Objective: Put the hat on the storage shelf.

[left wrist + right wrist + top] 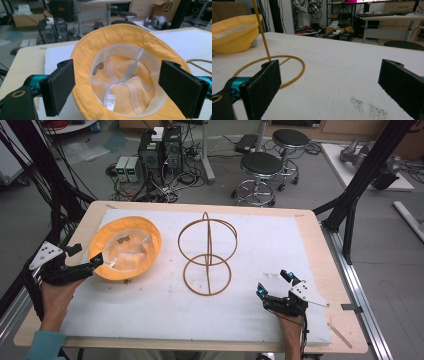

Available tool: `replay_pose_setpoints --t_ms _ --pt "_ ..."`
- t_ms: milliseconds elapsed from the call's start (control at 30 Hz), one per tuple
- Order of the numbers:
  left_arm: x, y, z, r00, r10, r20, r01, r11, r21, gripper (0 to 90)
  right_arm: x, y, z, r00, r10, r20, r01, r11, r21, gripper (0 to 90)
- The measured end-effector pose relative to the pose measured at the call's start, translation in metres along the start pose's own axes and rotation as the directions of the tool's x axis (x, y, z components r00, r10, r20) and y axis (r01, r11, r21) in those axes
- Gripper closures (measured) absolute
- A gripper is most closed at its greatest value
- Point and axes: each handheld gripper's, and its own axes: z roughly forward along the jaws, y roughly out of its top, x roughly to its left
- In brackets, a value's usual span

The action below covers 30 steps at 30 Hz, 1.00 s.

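1. Left gripper (86, 261) is held by the person's left hand (56, 292) at the near-left part of the table; its jaws are spread wide, and nothing is clamped between them.
2. Between and just ahead of those jaws the yellow hat (125, 75) is seen in the left gripper view — it lies upside down, so that its pale lining, white seam tapes and a small white label (111, 102) are turned up.
3. From the high view, one fingertip (98, 262) is placed at the hat's near-left brim; whether it touches the cloth cannot be told.
4. Right gripper (273, 284) is held by the right hand (291, 325) at the near-right part of the white pad (280, 245), with its jaws also wide apart and nothing held.
5. Ahead and to the left of the right gripper's jaws, the wire stand (207, 252) is set upright — a flat ring (269, 71) on the pad, a thin post (260, 27) rising from it, and upper hoops above.
6. Beyond that stand, farther to the left of the right gripper, the hat is seen again (235, 33).
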Motion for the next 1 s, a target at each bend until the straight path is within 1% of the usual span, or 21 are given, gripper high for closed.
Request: replay_pose_setpoints --t_ms 33,67,100,133,200,333,367,400,433,467,500,600,667,733,767,800,833,867,933,967,1000 --pt "0.002 0.002 0.003 1.0 -0.007 0.006 0.007 0.9997 0.025 14.2 0.0 0.0 0.0 1.0 0.0 0.0 0.0 1.0 0.0 3.6" --pt "0.004 0.003 0.005 1.0 -0.008 0.005 0.007 0.9992 0.039 14.3 0.0 0.0 0.0 1.0 -0.005 0.001 0.005 1.0 -0.001 3.6" --pt "0.007 0.004 0.008 0.9999 -0.015 -0.001 0.015 0.9978 0.065 14.3 0.0 0.0 0.0 1.0 -0.006 0.002 0.006 1.0 0.0 3.6" --pt "0.007 0.004 0.008 0.9999 -0.015 -0.001 0.015 0.9978 0.065 14.4 0.0 0.0 0.0 1.0 -0.006 0.002 0.006 1.0 0.0 3.6" --pt "0.012 0.006 0.012 0.9998 -0.016 -0.012 0.017 0.995 0.098 14.5 0.0 0.0 0.0 1.0 -0.007 0.003 0.007 1.0 0.002 3.6" --pt "0.024 0.008 0.018 0.9976 -0.057 -0.038 0.062 0.9873 0.146 15.8 0.0 0.0 0.001 1.0 -0.004 0.002 0.004 1.0 0.006 3.6" --pt "0.027 0.008 0.02 0.9969 -0.07 -0.037 0.075 0.9835 0.165 15.8 0.0 0.0 0.001 1.0 -0.004 0.002 0.004 1.0 0.006 3.6" --pt "0.031 0.008 0.022 0.9955 -0.086 -0.04 0.092 0.9786 0.184 20.0 0.001 0.0 0.001 1.0 -0.009 0.003 0.009 1.0 0.01 3.6" --pt "0.032 0.008 0.024 0.9947 -0.092 -0.045 0.099 0.9751 0.198 20.0 0.001 0.0 0.001 1.0 -0.009 0.003 0.009 1.0 0.01 3.6" --pt "0.035 0.007 0.026 0.9943 -0.091 -0.056 0.102 0.9694 0.223 21.2 0.001 0.0 0.001 0.9999 -0.01 0.003 0.01 1.0 0.01 3.6" --pt "0.036 0.007 0.027 0.9937 -0.094 -0.061 0.106 0.9662 0.235 21.4 0.001 0.0 0.001 0.9999 -0.014 0.003 0.014 1.0 0.012 3.5" --pt "0.039 0.006 0.029 0.9914 -0.118 -0.056 0.128 0.9619 0.241 24.5 0.001 0.0 0.001 0.9999 -0.015 0.004 0.015 1.0 0.01 3.6" --pt "0.041 0.006 0.031 0.99 -0.127 -0.061 0.138 0.9585 0.249 24.5 0.001 0.0 0.001 0.9999 -0.013 0.004 0.013 1.0 0.01 3.6" --pt "0.041 0.005 0.032 0.9877 -0.132 -0.084 0.149 0.9541 0.26 28.3 0.001 0.0 0.001 0.9999 -0.015 0.003 0.015 1.0 0.011 3.6" --pt "0.042 0.005 0.032 0.9859 -0.142 -0.089 0.16 0.9527 0.258 30.5 0.001 0.0 0.001 0.9999 -0.015 0.003 0.015 1.0 0.011 3.6" --pt "0.042 0.005 0.033 0.9851 -0.152 -0.081 0.168 0.9495 0.265 30.5 0.001 0.0 0.001 0.9999 -0.015 0.003 0.015 1.0 0.011 3.6" --pt "0.042 0.005 0.034 0.9832 -0.164 -0.081 0.18 0.9457 0.271 32.8 0.001 0.0 0.001 0.9999 -0.015 0.004 0.014 1.0 0.011 3.6" --pt "0.042 0.004 0.035 0.9836 -0.163 -0.077 0.178 0.9439 0.278 32.8 0.001 0.0 0.001 0.9999 -0.015 0.004 0.014 1.0 0.011 3.6" --pt "0.042 0.003 0.036 0.9839 -0.164 -0.071 0.178 0.9385 0.296 36.5 0.001 0.0 0.001 0.9999 -0.016 0.005 0.016 1.0 0.01 3.6" --pt "0.042 0.003 0.037 0.982 -0.177 -0.065 0.189 0.9323 0.309 36.8 0.001 0.0 0.001 0.9999 -0.015 0.004 0.015 1.0 0.011 3.5" --pt "0.042 0.002 0.038 0.9809 -0.186 -0.058 0.195 0.9284 0.317 41.0 0.001 0.0 0.001 0.9999 -0.014 0.004 0.014 1.0 0.01 3.6"
